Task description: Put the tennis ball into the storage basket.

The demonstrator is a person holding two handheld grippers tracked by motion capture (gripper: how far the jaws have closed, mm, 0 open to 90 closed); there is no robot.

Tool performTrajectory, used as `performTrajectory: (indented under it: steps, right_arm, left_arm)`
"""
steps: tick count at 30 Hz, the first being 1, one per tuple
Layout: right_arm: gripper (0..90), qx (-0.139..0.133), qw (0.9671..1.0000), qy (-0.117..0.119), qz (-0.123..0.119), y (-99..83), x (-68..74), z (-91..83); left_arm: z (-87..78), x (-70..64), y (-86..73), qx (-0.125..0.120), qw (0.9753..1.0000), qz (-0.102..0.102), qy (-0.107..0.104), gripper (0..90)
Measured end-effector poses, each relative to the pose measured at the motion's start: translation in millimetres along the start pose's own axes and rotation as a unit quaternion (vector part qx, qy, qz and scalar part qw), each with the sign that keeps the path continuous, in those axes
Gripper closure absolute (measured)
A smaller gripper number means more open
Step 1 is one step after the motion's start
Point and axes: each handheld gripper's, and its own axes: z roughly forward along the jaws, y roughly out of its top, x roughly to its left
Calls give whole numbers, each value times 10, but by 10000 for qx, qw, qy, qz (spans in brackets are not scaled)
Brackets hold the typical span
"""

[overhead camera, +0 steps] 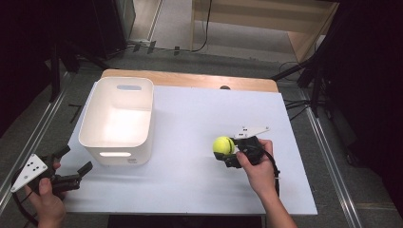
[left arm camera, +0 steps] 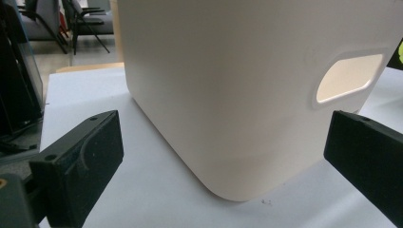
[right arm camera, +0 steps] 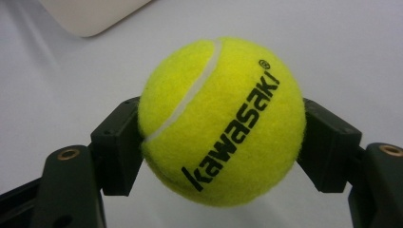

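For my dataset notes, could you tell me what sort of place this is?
Probably a lab recording station: a white-topped table between dark stands, with trailing floor cables and office chairs behind.

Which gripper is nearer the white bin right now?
Left. The left gripper sits open just off the white bin at its near left corner; the right gripper is farther right across the table, clamped on the tennis ball.

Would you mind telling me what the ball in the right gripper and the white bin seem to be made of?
The tennis ball looks felt-covered: fuzzy yellow nap, a paler curved seam and black "kawasaki" printing, held between the right gripper's jaws. The white bin appears to be moulded plastic with a smooth matt finish, judging by its rounded corners and cut-out handle slot; light glows through that slot.
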Motion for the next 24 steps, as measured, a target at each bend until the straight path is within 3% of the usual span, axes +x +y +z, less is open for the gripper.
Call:
performTrajectory:
  steps: [24]
  right_arm:
    - [247, -39, 9998, 168, -19, 210, -10, 136]
  left_arm:
    - [0, 0, -1, 4, 10000, -6, -25, 0]
